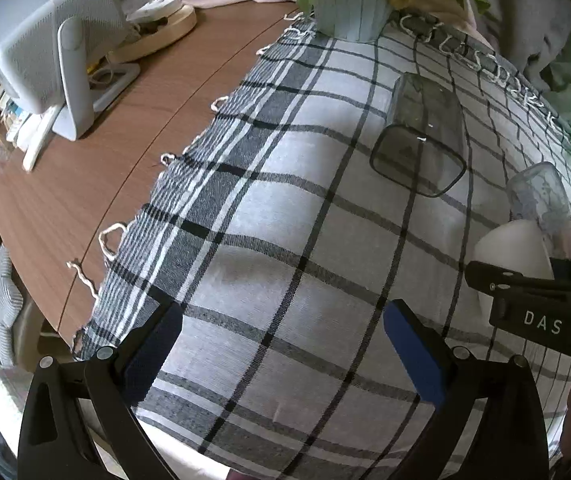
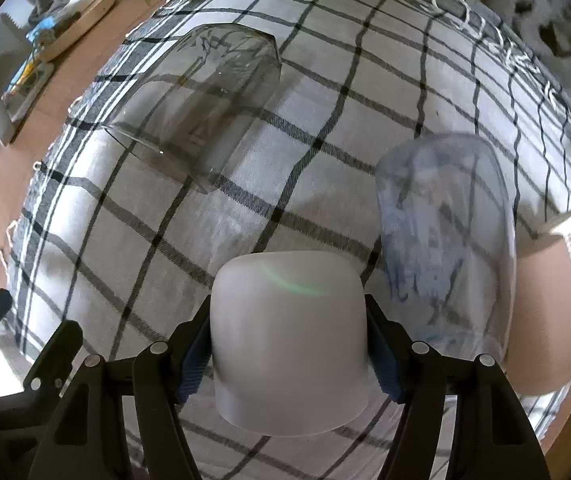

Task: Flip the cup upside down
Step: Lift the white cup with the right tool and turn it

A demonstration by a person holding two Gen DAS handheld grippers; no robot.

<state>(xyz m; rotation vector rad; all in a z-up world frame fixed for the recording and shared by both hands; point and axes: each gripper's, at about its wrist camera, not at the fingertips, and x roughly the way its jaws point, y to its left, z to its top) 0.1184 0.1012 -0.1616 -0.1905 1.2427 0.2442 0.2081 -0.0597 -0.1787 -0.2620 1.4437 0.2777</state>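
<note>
White cup [image 2: 289,344]: pinched between the right gripper [image 2: 287,354] fingers, closed end facing away, over the plaid cloth [image 2: 325,128]. Left gripper [image 1: 281,344]: spread, holding nothing. Smoky glass [image 2: 197,108] on its side and a clear glass [image 2: 445,240] lie on the cloth.

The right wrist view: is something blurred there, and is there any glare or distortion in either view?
Right wrist view: the white cup in the jaws looks motion-blurred, with a green glare streak near its top. Both views: fisheye bends the checked cloth lines. Left wrist view: green glow at the right edge.

white cup [image 2: 289,344], black-and-white plaid cloth [image 1: 285,240].
</note>
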